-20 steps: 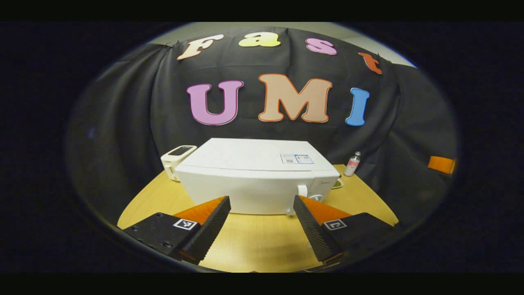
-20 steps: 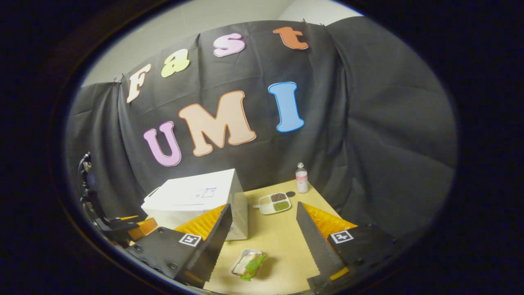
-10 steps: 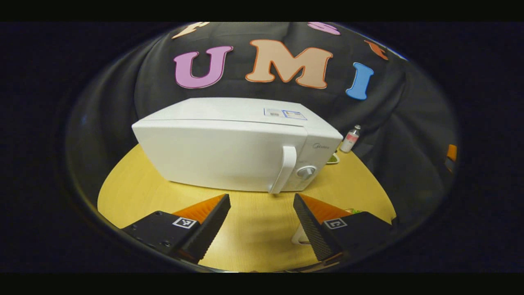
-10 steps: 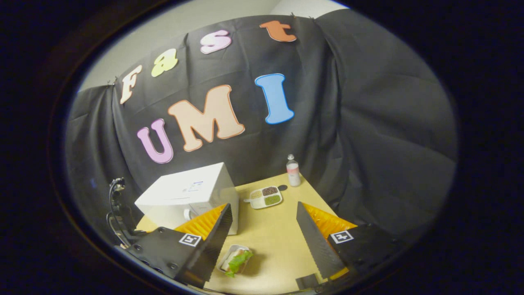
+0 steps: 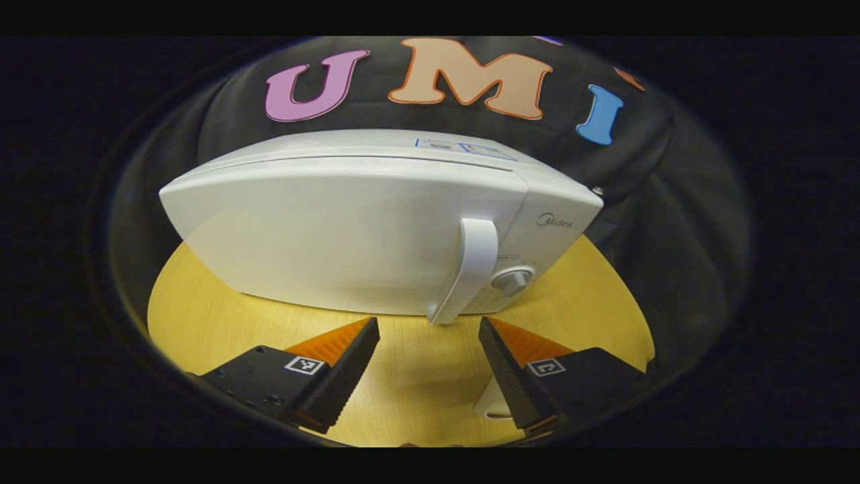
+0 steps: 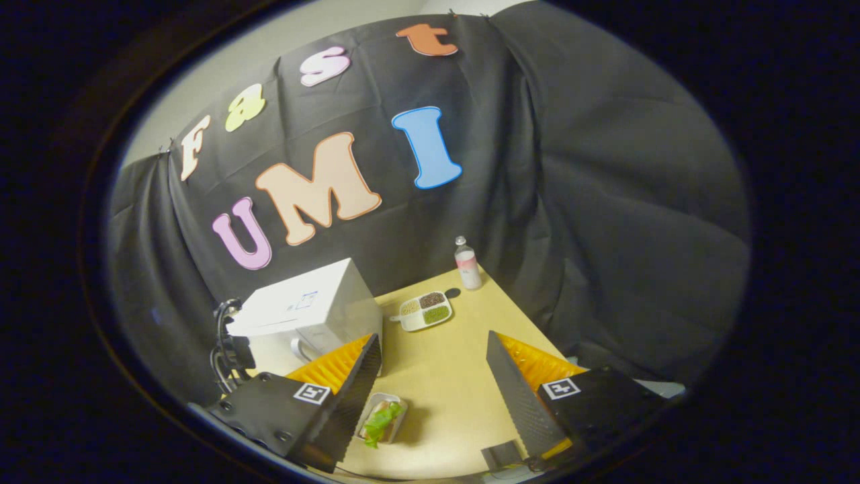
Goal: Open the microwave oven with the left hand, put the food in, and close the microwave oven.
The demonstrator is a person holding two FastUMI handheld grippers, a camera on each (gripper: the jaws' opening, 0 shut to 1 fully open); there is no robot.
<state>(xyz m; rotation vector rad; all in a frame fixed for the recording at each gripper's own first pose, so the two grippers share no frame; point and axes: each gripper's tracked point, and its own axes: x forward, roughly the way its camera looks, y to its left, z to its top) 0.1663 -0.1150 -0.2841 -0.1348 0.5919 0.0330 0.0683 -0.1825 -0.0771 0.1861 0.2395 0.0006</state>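
The white microwave oven (image 5: pixel 349 228) stands shut on the wooden table (image 5: pixel 410 376), its door handle (image 5: pixel 470 269) upright just left of a round knob (image 5: pixel 510 279). My left gripper (image 5: pixel 428 326) is open, a short way in front of the handle's lower end, touching nothing. In the right gripper view the microwave (image 6: pixel 306 312) sits at the left. The food, a sandwich with green lettuce in a small white dish (image 6: pixel 379 420), lies on the table in front of it. My right gripper (image 6: pixel 433 339) hangs open above the table, to the right of the dish.
A divided white plate of grains (image 6: pixel 423 310) and a small bottle (image 6: pixel 465 263) stand at the table's back right. The left gripper's body with cables (image 6: pixel 228 343) shows beside the microwave. A white dish edge (image 5: pixel 494 403) lies by my left gripper's right finger.
My left gripper has moved closer to the microwave and lower, so the door handle now looms just ahead. The right gripper has drifted up and right, away from the food dish.
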